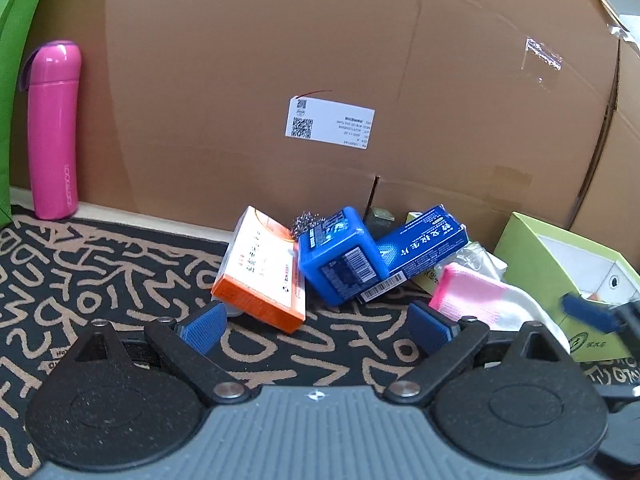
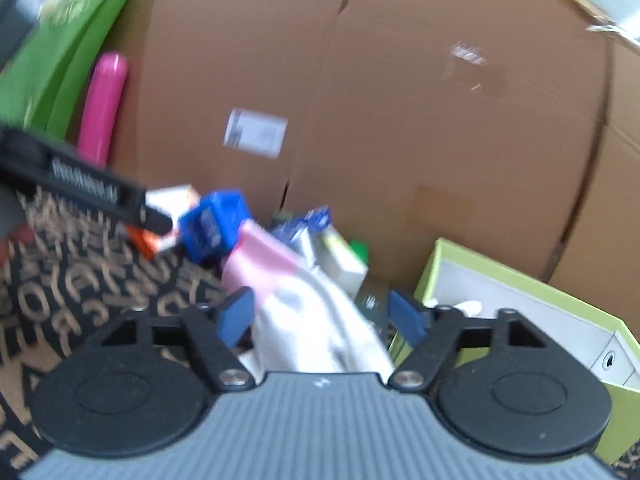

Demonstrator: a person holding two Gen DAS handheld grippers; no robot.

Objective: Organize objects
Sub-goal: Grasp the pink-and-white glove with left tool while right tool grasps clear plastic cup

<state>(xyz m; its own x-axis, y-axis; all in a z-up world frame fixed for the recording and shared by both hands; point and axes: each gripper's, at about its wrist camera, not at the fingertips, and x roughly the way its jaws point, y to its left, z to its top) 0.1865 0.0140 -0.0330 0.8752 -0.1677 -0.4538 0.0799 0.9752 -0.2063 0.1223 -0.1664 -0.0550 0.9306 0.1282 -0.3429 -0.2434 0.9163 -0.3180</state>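
A heap of small things lies mid-frame on the black mat with tan squiggles [image 1: 100, 280], against the base of a big brown cardboard box [image 1: 240, 80]. In the left wrist view the left gripper [image 1: 316, 322] stands wide open with nothing between its blue pads — the orange and white carton [image 1: 260, 276] lies tilted just ahead of the left pad. Touching its right side is a blue plastic cube-shaped box [image 1: 340, 256], then a flat blue printed carton [image 1: 424, 240]. A pink and white sock [image 1: 476, 296] lies at lower right, beside an open lime-green cardboard box [image 1: 532, 240]. A tall pink flask [image 1: 54, 132] stands upright at far left.

The right wrist view is blurred. The right gripper [image 2: 324, 316] is about half open around the sock; whether the pads press it I cannot tell.
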